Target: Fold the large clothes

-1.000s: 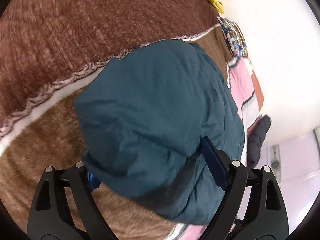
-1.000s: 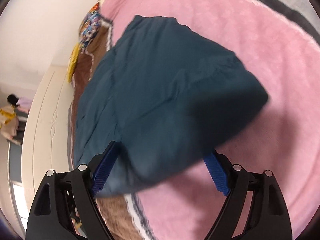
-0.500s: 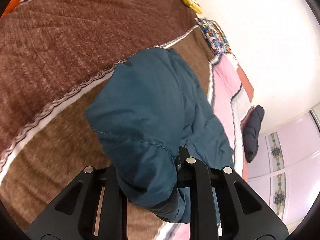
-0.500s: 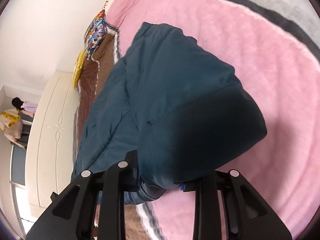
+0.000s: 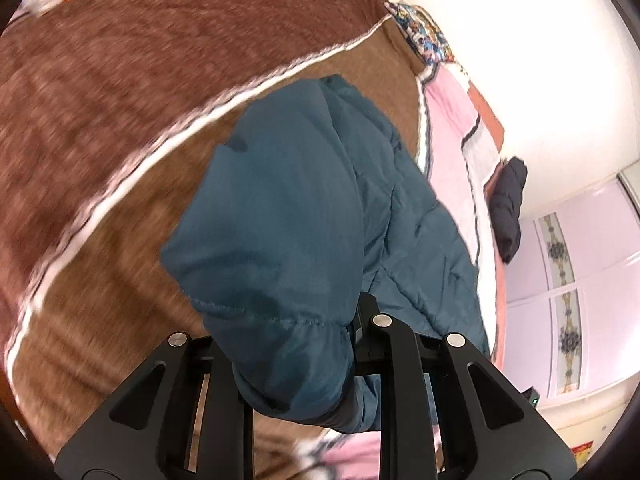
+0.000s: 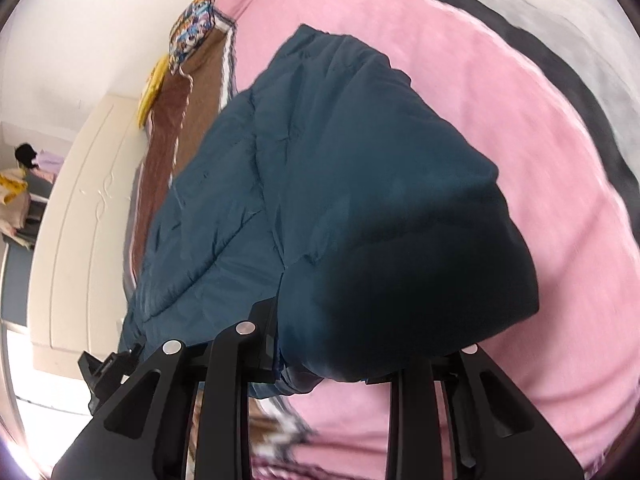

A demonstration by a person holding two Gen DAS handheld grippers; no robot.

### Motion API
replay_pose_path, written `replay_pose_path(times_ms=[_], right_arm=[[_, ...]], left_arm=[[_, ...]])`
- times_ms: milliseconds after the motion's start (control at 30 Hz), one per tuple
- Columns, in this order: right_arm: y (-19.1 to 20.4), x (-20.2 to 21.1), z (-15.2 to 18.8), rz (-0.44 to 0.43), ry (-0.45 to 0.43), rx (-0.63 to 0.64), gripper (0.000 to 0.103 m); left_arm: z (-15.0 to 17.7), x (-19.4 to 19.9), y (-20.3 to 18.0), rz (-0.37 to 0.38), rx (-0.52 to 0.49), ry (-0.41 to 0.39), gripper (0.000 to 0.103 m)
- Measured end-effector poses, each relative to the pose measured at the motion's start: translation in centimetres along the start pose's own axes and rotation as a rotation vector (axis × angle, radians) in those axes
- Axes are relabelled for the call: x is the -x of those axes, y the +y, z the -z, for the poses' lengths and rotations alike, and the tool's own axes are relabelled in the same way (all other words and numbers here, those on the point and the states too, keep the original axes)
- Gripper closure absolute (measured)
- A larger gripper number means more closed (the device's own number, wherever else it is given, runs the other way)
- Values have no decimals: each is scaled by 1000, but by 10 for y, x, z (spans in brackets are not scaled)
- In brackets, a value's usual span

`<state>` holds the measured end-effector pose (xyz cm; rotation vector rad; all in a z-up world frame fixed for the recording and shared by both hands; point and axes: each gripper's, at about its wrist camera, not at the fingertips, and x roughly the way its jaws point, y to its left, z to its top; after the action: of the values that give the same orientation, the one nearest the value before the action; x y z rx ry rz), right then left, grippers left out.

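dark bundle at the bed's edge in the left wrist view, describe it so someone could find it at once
Start at the pink side of the bed cover, by the white wall. At its edge, before the lilac panels, hangs the dark bundle. It is near-black and small, unlike the big teal jacket nearby.

Both cameras ride just behind their own black fingers, tilted steeply down at the bed from very close. The left wrist view faces the brown blanket (image 5: 120,100), a white wall at upper right. The right wrist view faces the pink blanket (image 6: 500,128), a cream wardrobe (image 6: 80,208) at left. Both share the teal jacket (image 5: 288,216) (image 6: 340,184), filling the centre of each frame.
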<state>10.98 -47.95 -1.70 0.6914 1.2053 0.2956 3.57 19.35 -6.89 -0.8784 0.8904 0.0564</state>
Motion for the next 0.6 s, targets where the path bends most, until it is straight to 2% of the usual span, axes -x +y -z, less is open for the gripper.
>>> replay_pose_path(times_ms=[200, 267, 333, 400, 500, 567, 600], right_arm=[[-6, -12, 21, 69, 56, 47, 72], [-9, -20, 20, 92, 65, 35, 63], [-13, -22, 18, 117, 78, 12, 48], [-13, -20, 17, 133, 108, -5, 42], [-13, -5, 19, 151, 136, 33, 42], [-5, 13, 22, 190, 161, 112, 43], [1, 24, 25, 186, 171, 167, 58]], left_arm=[[26, 4, 22, -51, -46, 7, 81], [27, -1, 24, -72, -40, 2, 81], [27, -2, 24, -80, -42, -7, 80], [27, -2, 23, -81, -50, -10, 80], [26, -1, 22, -78, -52, -16, 81], [27, 1, 21, -77, -61, -28, 81], [28, 1, 20, -78, -65, -32, 81]])
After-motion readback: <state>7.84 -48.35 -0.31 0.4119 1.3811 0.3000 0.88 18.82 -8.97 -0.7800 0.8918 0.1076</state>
